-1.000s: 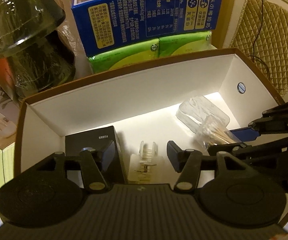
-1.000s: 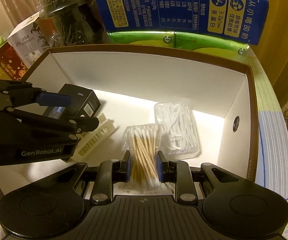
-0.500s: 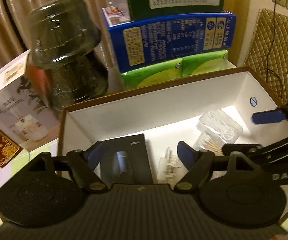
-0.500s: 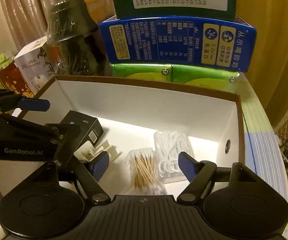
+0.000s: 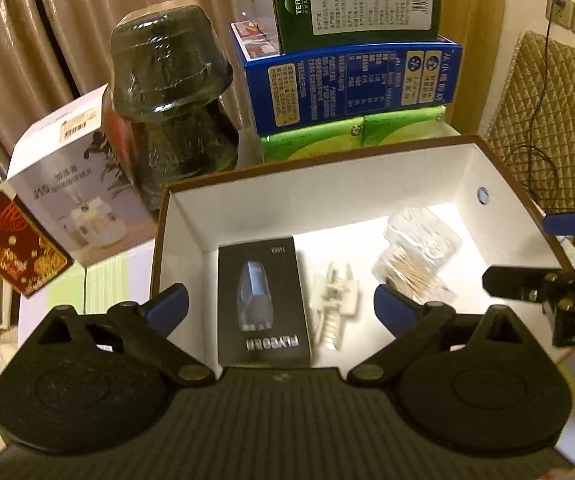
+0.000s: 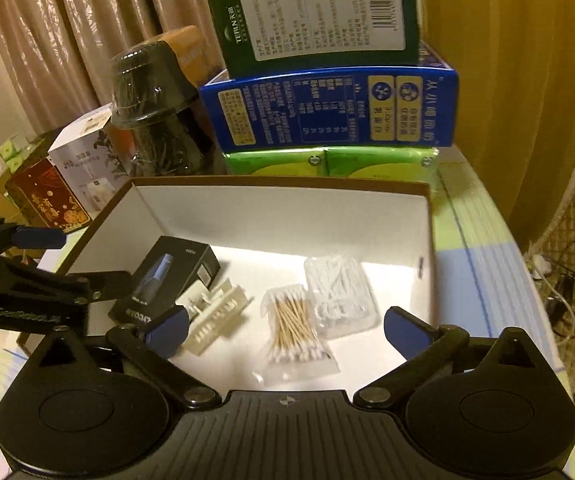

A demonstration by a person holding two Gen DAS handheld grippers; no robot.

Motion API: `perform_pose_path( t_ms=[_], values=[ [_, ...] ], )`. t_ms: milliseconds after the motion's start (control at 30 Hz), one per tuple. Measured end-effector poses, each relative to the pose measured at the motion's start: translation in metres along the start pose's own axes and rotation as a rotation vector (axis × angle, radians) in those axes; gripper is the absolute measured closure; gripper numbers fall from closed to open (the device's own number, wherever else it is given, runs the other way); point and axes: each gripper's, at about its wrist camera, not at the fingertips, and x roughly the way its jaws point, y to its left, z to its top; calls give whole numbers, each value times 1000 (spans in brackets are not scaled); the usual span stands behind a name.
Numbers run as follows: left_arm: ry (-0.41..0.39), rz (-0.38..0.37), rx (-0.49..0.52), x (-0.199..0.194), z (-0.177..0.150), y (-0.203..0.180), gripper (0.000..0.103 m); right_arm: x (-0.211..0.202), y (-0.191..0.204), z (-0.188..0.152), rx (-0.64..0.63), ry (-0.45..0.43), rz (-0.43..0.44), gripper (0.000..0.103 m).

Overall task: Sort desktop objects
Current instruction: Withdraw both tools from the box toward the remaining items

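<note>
Both grippers' opening jaws hang clear above the swab bag [image 6: 293,330].

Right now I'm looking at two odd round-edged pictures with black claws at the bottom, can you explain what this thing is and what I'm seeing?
These are two hand-held grippers, one in each of a person's hands, not a robot arm. Each carries a wide-angle camera looking along its two fingers, which is why the pictures curve.

One picture is from the left gripper, the other from the right gripper. Each also shows its partner at the edge.

Below them is an open white-lined box on a table. Inside lie a black product box, a white plastic piece, a bag of cotton swabs and a clear case of white swabs. Stacked cartons stand behind.

Nothing is held: both pairs of jaws are opening, with nothing between them.
</note>
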Motion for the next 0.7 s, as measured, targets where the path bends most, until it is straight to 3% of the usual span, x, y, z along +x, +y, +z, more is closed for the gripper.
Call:
perform_pose_path(
  t_ms=[700],
  values=[
    [-6, 36, -98, -84, -77, -8, 5, -85, 13, -56, 31, -24, 5, 2]
  ],
)
